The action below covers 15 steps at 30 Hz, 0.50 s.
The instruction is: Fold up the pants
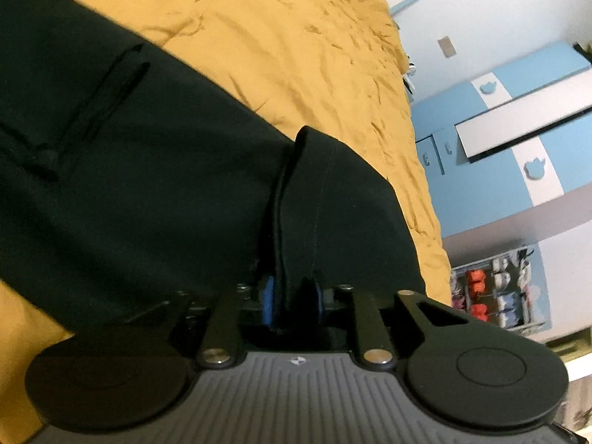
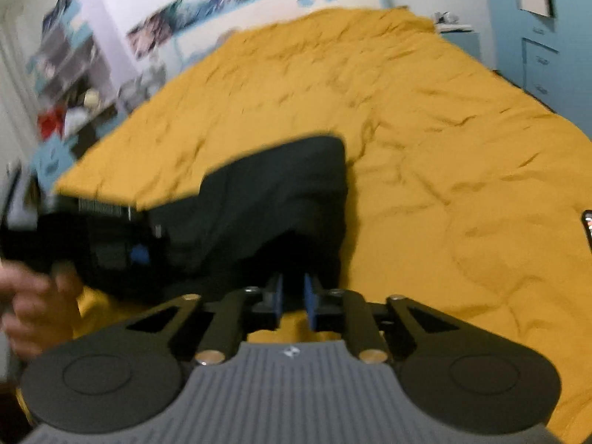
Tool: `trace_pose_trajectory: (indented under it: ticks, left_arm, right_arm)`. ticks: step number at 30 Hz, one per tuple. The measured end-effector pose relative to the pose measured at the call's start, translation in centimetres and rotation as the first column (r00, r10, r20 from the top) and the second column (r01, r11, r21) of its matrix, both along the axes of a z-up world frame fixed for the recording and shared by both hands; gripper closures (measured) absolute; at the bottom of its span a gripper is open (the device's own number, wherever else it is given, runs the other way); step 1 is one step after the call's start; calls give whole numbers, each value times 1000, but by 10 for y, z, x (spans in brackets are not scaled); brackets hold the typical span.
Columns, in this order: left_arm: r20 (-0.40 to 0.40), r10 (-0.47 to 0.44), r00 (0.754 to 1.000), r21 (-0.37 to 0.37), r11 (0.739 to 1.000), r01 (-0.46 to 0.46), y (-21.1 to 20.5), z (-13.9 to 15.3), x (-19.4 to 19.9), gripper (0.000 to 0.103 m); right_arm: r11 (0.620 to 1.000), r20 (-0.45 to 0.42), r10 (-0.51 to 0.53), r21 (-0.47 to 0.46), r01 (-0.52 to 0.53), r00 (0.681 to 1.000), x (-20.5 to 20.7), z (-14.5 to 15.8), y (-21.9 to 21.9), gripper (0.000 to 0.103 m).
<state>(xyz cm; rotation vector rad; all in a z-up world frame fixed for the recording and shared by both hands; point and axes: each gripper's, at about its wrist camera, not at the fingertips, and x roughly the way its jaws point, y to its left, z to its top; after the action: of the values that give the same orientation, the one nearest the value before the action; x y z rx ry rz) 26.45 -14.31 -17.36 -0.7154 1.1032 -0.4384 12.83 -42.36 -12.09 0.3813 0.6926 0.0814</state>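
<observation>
Dark pants lie across a mustard-yellow bed cover; a pocket slit shows at the left. My left gripper is shut on a folded edge of the pants, and the cloth runs down between its blue pads. In the right wrist view the pants form a dark heap mid-frame. My right gripper is shut on their near edge, with cloth between the pad tips and yellow cover showing below. The left gripper appears blurred at the left, on the other end of the pants, held by a hand.
The bed cover spreads wide to the right and beyond the pants. A phone lies at its right edge. A blue wardrobe and a storage rack stand beside the bed. Shelves line the far left wall.
</observation>
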Motion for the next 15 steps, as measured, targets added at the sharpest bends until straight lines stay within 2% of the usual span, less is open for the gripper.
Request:
trace_pose_trajectory:
  ticks: [1,3,4,5,10,15]
  left_arm:
    - [-18,-6,1000,-9,1000,6,-2,-2,1,65]
    - [-23,-14,1000,-19,1000,14,-5,-4,2,64]
    - [-17,-21,1000,-12,1000,21,-7,-3,2,73]
    - [-8,-31,999,-6,999,31,-8,-2,2,98]
    - [69,-54,996,-52,997,58,3,15,-4,98]
    - [103,12,995,-119,993,1,32,32,-4,98]
  right_arm:
    - [1000,10,-15,9,15,1000,2,1,-2,87]
    - [999,33,-40,18,40,999,1,7,-2,85]
    - [999,37,-45,20,45,998,0,9,-1,82]
    - [999,42,-50,21,49,998,-1,10,0,82]
    - [999,105,-46,24,44,993,-10,24,1,82]
    - [1000,139,1,-22,2,990,2,42,14,82]
